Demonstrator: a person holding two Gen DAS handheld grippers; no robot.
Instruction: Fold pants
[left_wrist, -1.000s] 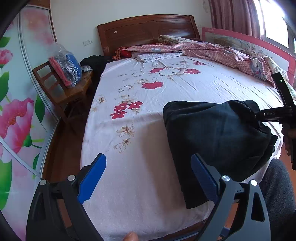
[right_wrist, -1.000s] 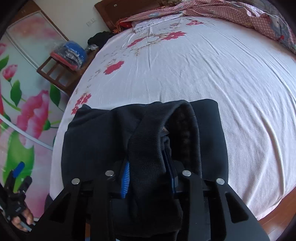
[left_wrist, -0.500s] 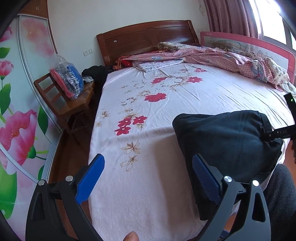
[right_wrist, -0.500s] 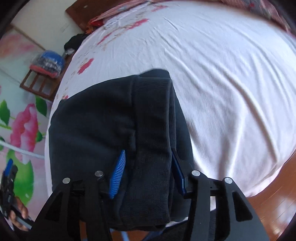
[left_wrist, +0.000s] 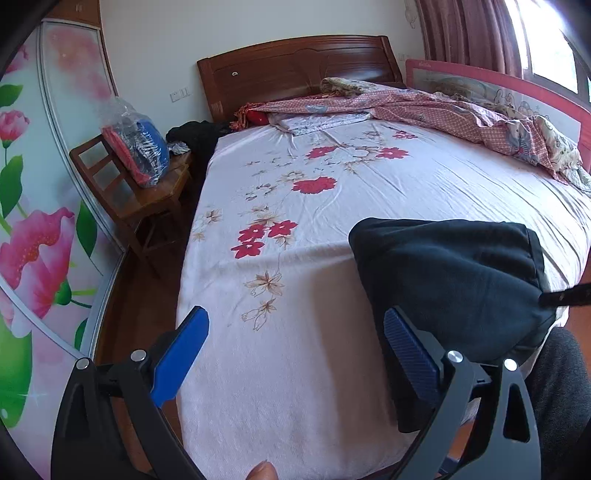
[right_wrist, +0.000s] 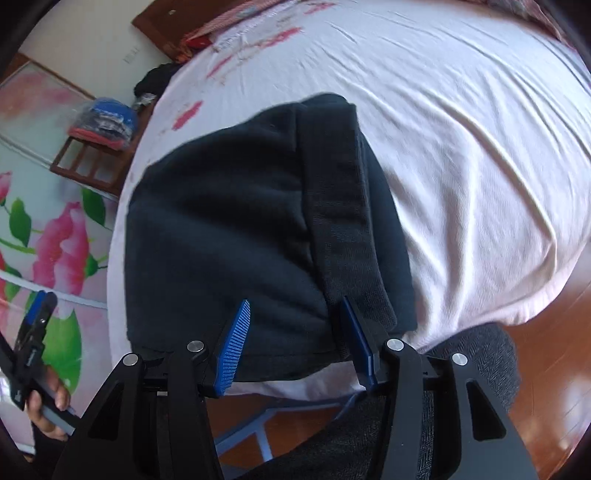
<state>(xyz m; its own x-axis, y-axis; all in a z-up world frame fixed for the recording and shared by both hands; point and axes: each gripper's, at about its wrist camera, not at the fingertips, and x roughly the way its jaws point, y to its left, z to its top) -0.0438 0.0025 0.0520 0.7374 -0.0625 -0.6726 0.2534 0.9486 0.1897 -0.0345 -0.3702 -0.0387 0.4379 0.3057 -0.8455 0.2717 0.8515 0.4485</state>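
Dark folded pants (left_wrist: 450, 280) lie flat on the flowered white bed sheet (left_wrist: 332, 369) close to the near edge. In the right wrist view the pants (right_wrist: 229, 229) show a ribbed band running toward the camera. My right gripper (right_wrist: 295, 339) stands open over that near end, its blue pads on either side of the band and clear of the cloth. My left gripper (left_wrist: 295, 350) is open wide above bare sheet to the left of the pants, with nothing between its fingers. In the right wrist view a hand holds the left gripper (right_wrist: 35, 325) at the lower left.
A wooden chair (left_wrist: 147, 199) with a plastic bag of clothes (left_wrist: 136, 147) stands left of the bed. A crumpled pink quilt (left_wrist: 443, 110) lies by the headboard (left_wrist: 295, 70). A person's grey-trousered leg (left_wrist: 561, 387) presses against the bed's near edge. Wooden floor (right_wrist: 546, 369) shows below.
My right gripper was shut on the bunched end of the pants; its jaws have parted and it has drawn back toward the bed's edge. The pants have settled flat. My left gripper has barely shifted.
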